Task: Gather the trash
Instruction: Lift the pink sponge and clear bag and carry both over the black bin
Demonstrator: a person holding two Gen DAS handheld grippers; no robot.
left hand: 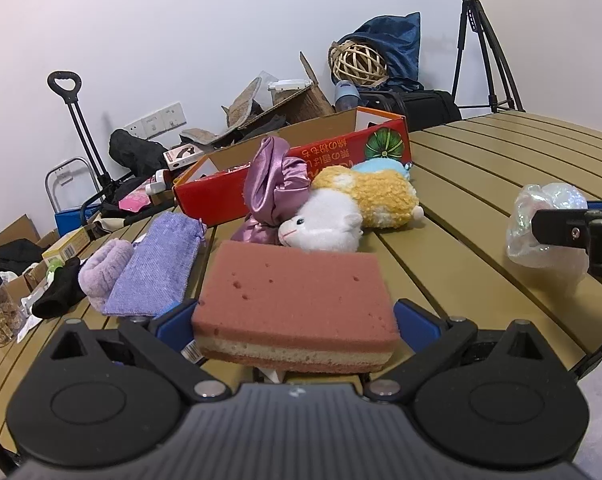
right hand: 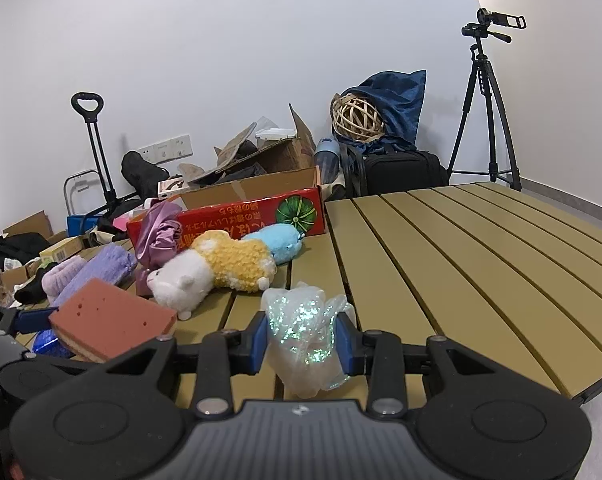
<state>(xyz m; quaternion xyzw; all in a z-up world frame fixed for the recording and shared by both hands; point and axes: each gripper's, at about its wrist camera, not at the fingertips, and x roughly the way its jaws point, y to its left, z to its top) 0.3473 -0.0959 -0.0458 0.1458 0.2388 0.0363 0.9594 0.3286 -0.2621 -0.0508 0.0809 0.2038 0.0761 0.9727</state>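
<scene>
Two grips: both grippers were loaded at this moment, each carrying one item above the olive slatted table (right hand: 481,248).
Left gripper (left hand: 297,320): its blue pads were pressed against the two short ends of a pink-and-cream layered rectangular sponge (left hand: 297,304), pinching it; the sponge sat level between the fingers, clear of the table.
Right gripper (right hand: 303,338): its blue pads were closed on a crumpled clear plastic wrapper with iridescent flecks (right hand: 305,332), squeezing it at mid-height; the lower part hung loose below the fingers.
Trash location: sponge in the left grip, wrapper in the right grip, well apart from each other.
Likely destination: a red printed cardboard box with open flaps (right hand: 237,216) stood at the table's far edge; whether it serves as the bin could not be confirmed.
Obstacles: a white-and-yellow plush sheep (right hand: 217,268) and a pink satin cloth bundle (right hand: 157,232) lay between the grippers and the box.
Advice for the step: carry both items high over the plush, one hand at a time.
Risk: the thin wrapper could slip; pressure should be kept until it is over the opening.
</scene>
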